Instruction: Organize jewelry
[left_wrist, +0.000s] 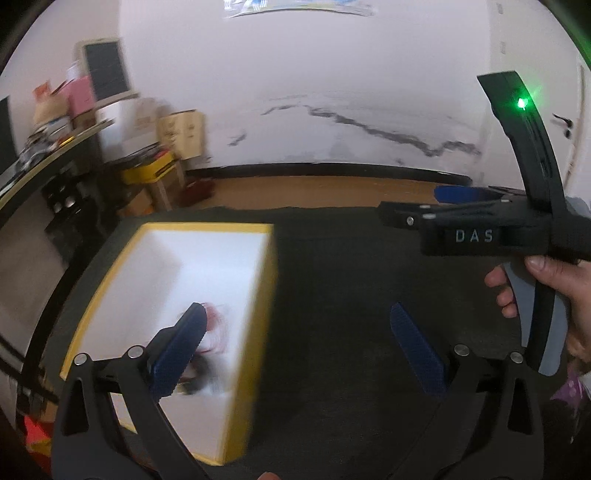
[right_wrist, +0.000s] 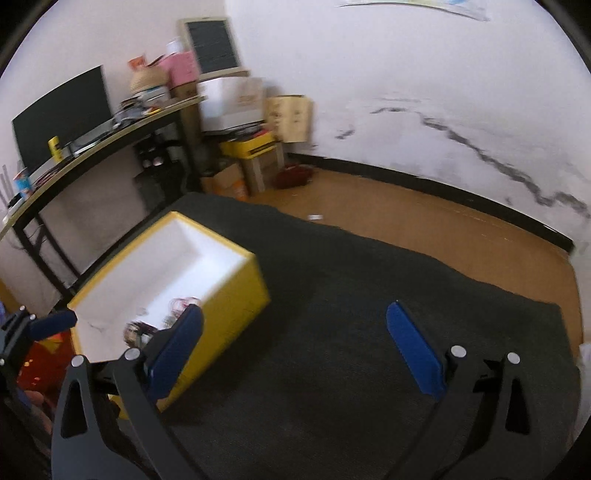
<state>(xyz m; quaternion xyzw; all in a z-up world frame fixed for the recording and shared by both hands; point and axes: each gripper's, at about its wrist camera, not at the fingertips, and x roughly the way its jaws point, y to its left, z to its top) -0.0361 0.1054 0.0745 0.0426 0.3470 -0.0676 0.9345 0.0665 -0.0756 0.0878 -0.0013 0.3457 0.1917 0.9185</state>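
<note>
A yellow box (left_wrist: 258, 295) with a white inside stands on the dark mat; it also shows in the right wrist view (right_wrist: 229, 306). Blurred jewelry (left_wrist: 214, 332) lies on its white floor, seen in the right wrist view (right_wrist: 177, 306) too. My left gripper (left_wrist: 295, 347) is open and empty, its left finger over the box, its right finger over the mat. My right gripper (right_wrist: 295, 347) is open and empty, above the mat just right of the box. In the left wrist view the right gripper (left_wrist: 461, 218) is held at the right, side-on.
The dark mat (right_wrist: 369, 332) covers the table. Beyond it lie a brown floor (right_wrist: 406, 221) and a white wall. A desk (right_wrist: 110, 136) with a monitor, boxes and clutter stands at the left. Something red (right_wrist: 44, 354) lies left of the box.
</note>
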